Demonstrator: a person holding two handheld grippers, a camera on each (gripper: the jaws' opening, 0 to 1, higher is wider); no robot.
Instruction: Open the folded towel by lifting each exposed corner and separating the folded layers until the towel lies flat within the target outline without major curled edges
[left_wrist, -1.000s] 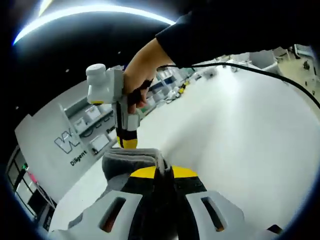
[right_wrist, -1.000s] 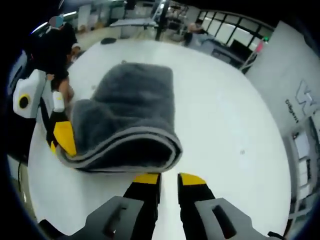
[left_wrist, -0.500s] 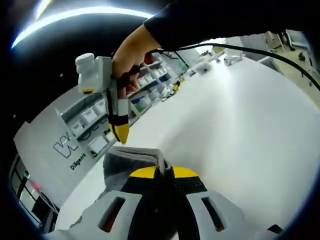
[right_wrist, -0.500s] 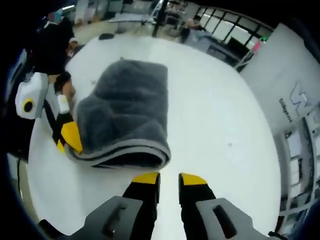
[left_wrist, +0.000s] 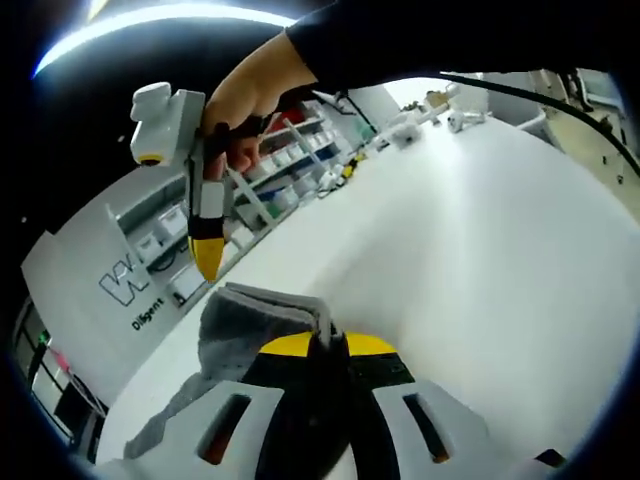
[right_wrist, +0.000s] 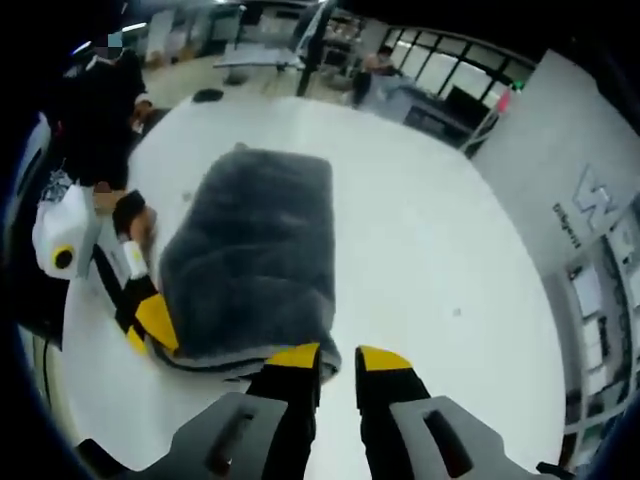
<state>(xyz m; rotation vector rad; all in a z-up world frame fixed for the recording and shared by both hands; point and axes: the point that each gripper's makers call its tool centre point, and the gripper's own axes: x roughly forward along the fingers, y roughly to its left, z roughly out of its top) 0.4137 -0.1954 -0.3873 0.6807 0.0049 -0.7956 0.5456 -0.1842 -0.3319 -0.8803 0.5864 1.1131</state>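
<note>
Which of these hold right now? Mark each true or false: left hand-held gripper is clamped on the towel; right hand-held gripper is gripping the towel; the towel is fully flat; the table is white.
1. The left hand-held gripper is shut on a gray towel edge. True.
2. The right hand-held gripper is gripping the towel. False: its jaws stand apart, empty, above the table.
3. The towel lies fully spread out. False: it is folded in layers, with one edge lifted.
4. The table is white. True.

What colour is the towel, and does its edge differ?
Dark grey towel with a lighter grey trim along its edge, clearest in the right gripper view.
</note>
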